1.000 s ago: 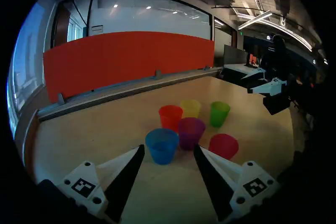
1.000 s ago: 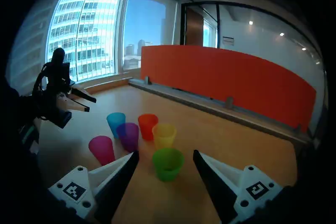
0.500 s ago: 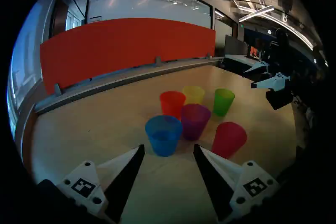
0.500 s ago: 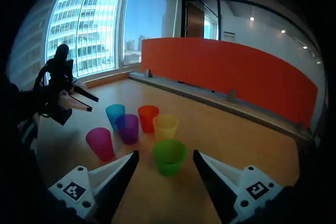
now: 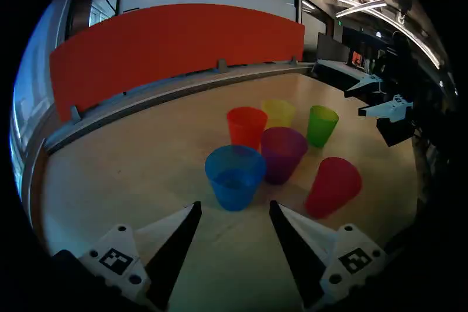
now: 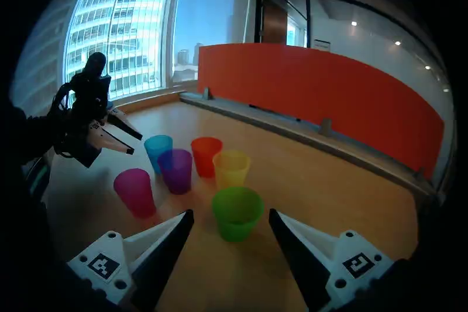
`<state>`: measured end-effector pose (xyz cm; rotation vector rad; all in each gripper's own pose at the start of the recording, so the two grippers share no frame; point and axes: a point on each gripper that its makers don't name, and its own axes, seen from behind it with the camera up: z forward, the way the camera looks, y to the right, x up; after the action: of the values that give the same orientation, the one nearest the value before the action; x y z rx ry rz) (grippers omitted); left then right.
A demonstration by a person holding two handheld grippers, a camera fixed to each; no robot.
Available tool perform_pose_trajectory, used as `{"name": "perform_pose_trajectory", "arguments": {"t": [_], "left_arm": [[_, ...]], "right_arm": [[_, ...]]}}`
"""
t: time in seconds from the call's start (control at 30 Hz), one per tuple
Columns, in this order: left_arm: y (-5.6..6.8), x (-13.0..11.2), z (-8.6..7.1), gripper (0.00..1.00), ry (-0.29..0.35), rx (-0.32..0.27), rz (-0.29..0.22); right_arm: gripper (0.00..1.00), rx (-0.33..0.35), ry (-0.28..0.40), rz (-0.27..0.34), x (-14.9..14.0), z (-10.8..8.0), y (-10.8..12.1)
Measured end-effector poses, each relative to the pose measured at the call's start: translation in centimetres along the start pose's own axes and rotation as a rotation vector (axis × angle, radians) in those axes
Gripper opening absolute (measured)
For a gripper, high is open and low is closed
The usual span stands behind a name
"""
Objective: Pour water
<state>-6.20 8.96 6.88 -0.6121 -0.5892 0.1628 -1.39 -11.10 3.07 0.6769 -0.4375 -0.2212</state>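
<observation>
Several plastic cups stand in a cluster on the wooden table (image 5: 128, 154). In the left gripper view a blue cup (image 5: 234, 177) with water in it sits just beyond my open left gripper (image 5: 235, 217); behind it are purple (image 5: 283, 154), red (image 5: 247, 127), yellow (image 5: 278, 113), green (image 5: 322, 125) and magenta (image 5: 333, 186) cups. In the right gripper view the green cup (image 6: 237, 213) stands just ahead of my open right gripper (image 6: 230, 223), with the yellow (image 6: 231, 168), red (image 6: 206, 156), purple (image 6: 175, 170), blue (image 6: 158, 150) and magenta (image 6: 135, 192) cups beyond. Nothing is held.
An orange partition (image 5: 175, 48) runs along the table's far edge. Large windows (image 6: 117, 37) lie behind the left gripper (image 6: 111, 133), which appears at the left of the right gripper view. The right gripper (image 5: 386, 107) hangs at the right of the left gripper view.
Both grippers have dropped and come closer to the cups, which now look larger. The blue cup is nearer my left fingers, the green cup nearer my right ones. Both stay open.
</observation>
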Motion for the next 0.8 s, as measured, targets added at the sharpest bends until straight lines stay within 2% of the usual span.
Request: {"name": "perform_pose_trajectory", "arguments": {"t": [0.3,0.8], "left_arm": [[-0.7,-0.4,2.0,0.86,-0.063,-0.006,0.012],[-0.3,-0.2,5.1,0.86,-0.108,-0.039,0.02]], "right_arm": [[1.0,0.004,-0.004,-0.006,0.1,0.8,0.0],[1.0,0.0,-0.015,-0.01,-0.1,1.5,0.6]]}}
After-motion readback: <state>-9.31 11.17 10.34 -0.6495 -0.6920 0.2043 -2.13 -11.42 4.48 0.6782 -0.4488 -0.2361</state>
